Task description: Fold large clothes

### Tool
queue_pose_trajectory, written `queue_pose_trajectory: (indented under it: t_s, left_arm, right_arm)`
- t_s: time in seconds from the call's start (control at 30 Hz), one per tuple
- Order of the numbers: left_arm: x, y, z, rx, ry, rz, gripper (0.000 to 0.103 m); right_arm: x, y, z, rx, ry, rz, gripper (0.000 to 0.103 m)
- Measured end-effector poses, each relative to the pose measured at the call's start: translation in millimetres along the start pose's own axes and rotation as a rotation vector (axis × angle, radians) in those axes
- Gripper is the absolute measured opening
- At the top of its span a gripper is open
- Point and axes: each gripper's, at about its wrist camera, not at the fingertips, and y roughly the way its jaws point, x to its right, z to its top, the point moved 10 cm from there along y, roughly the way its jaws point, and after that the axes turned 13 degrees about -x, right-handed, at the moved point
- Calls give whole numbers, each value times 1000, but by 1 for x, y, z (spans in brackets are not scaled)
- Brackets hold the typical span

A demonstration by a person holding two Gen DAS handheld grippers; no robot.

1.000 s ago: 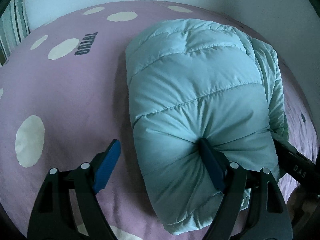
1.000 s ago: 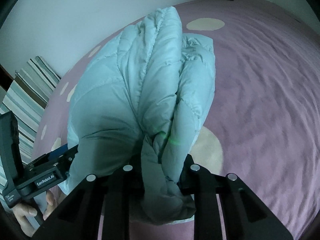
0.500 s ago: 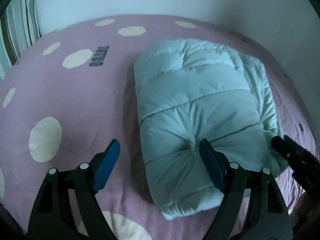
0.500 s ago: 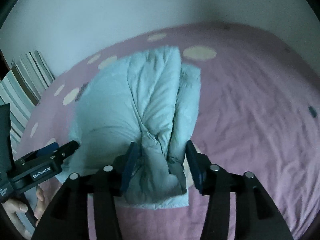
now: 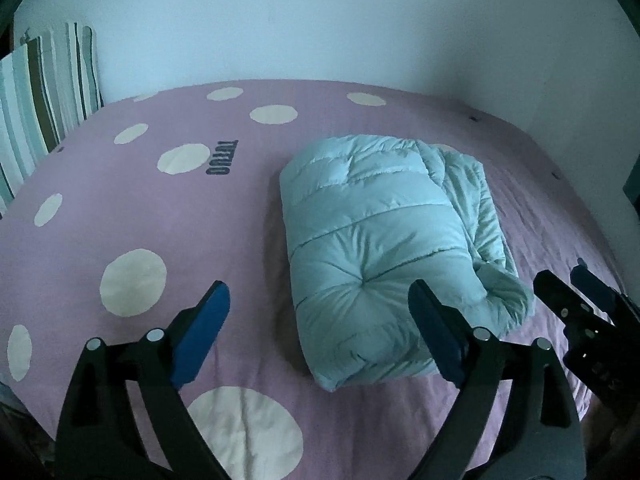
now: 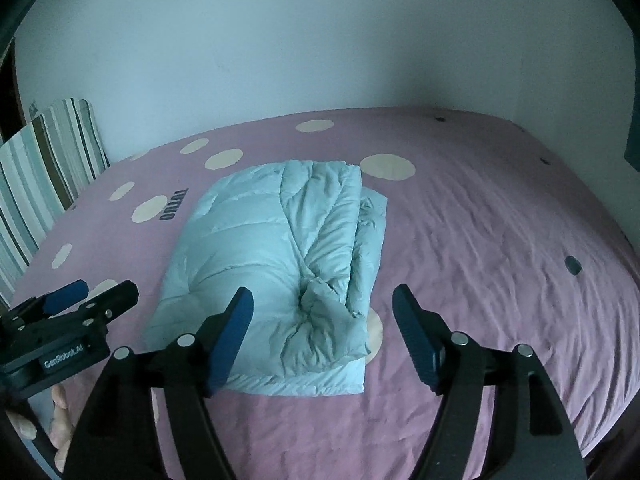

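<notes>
A light blue puffer jacket (image 5: 372, 240) (image 6: 248, 248) lies folded into a thick bundle on the purple dotted bed sheet (image 5: 120, 208) (image 6: 480, 240). My left gripper (image 5: 318, 292) hovers above and in front of the bundle's left part, its jaws opening, with nothing pressed between them. My right gripper (image 6: 322, 294) hangs over the bundle's crumpled near end, its jaws also opening and clear of the cloth. Each gripper shows in the other's view: the right gripper (image 5: 560, 274) at the far right, the left gripper (image 6: 106, 288) at the left.
A striped pillow (image 5: 44, 96) (image 6: 44, 160) leans against the pale wall at the bed's left end. The sheet is wrinkled to the right of the jacket. Part of a hand (image 6: 60, 400) shows under the left gripper. The bed's near edge lies just below both grippers.
The right gripper has opened and let go of the jacket's bunched edge. The left finger has come off the jacket. Both grippers have drawn back and up, and the bundle has settled on the bed.
</notes>
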Motion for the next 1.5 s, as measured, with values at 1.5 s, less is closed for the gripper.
queue_pose_trajectory:
  t_s: [1.5]
  left_arm:
    - [-7, -51, -4, 146, 33, 94, 101]
  right_arm:
    - [-4, -26, -3, 34, -2, -7, 74]
